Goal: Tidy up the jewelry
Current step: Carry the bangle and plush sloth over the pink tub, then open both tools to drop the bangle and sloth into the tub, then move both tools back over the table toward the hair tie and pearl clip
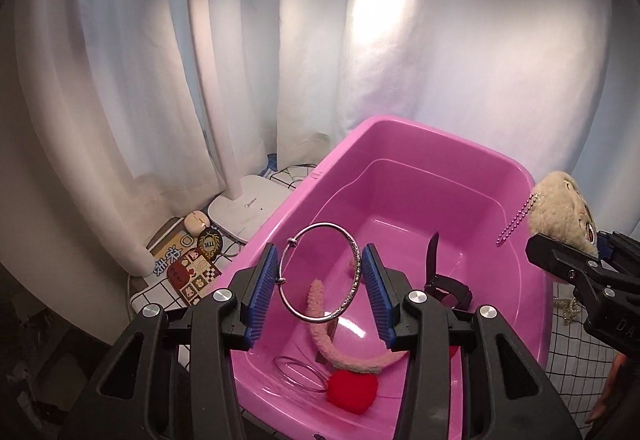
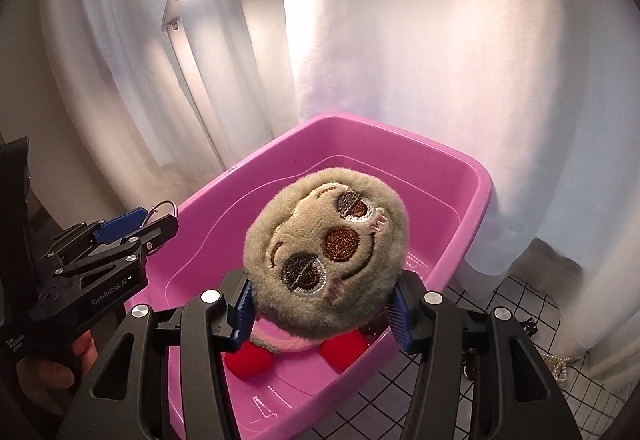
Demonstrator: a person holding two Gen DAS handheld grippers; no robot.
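My left gripper [image 1: 320, 280] is shut on a silver bangle [image 1: 320, 274] and holds it upright above the pink tub [image 1: 400, 144]. Inside the tub lie a pink fuzzy headband [image 1: 340, 352] with a red pompom [image 1: 352, 392], a clear bangle [image 1: 300, 374] and a dark watch [image 1: 444, 280]. My right gripper [image 2: 320, 314] is shut on a beige plush keychain [image 2: 324, 256] with an embroidered face, held over the tub [image 2: 460, 168]. The plush [image 1: 560, 216] and its pink ball chain [image 1: 516, 220] show at the right of the left wrist view. The left gripper [image 2: 140, 228] shows at left in the right wrist view.
A white desk lamp [image 1: 248, 208] stands left of the tub, with an earbud case [image 1: 194, 222] and patterned cards [image 1: 192, 272] beside it. White curtains hang behind. A grid-patterned cloth [image 2: 500, 320] covers the table; a pearl strand [image 2: 560, 364] lies right of the tub.
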